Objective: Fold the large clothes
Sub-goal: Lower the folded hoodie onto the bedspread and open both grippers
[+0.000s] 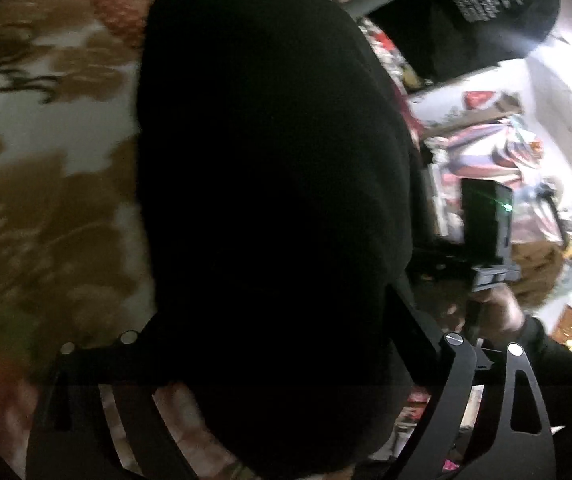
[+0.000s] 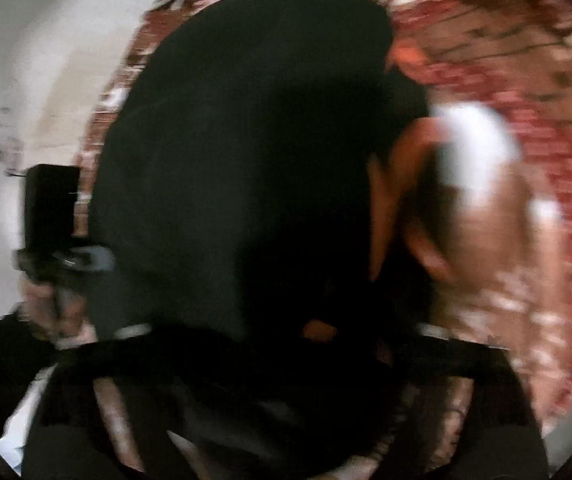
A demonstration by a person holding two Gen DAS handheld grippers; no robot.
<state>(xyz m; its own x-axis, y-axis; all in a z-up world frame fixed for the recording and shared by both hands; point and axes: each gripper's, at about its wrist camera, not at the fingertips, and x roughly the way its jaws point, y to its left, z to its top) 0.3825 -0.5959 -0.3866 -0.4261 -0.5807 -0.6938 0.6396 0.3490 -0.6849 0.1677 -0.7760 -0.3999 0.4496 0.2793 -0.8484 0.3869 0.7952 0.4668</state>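
A large black garment (image 1: pixel 269 184) fills the middle of the left wrist view and hangs from my left gripper (image 1: pixel 273 344), whose fingertips are hidden under the cloth. The same black garment (image 2: pixel 245 160) fills the right wrist view and covers my right gripper (image 2: pixel 281 332); its fingertips are hidden too. Each gripper appears shut on the black garment, lifted above a patterned bedspread. The other hand-held gripper shows in the left wrist view (image 1: pixel 490 240) at the right and in the right wrist view (image 2: pixel 57 240) at the left. Both views are blurred.
A brown and white floral bedspread (image 1: pixel 45 160) lies under the garment. A red patterned blanket (image 2: pixel 526 100) covers the far part of the bed. Cluttered shelves (image 1: pixel 506 152) stand by a white wall (image 2: pixel 25 80). Another dark garment (image 1: pixel 486 8) hangs at the back.
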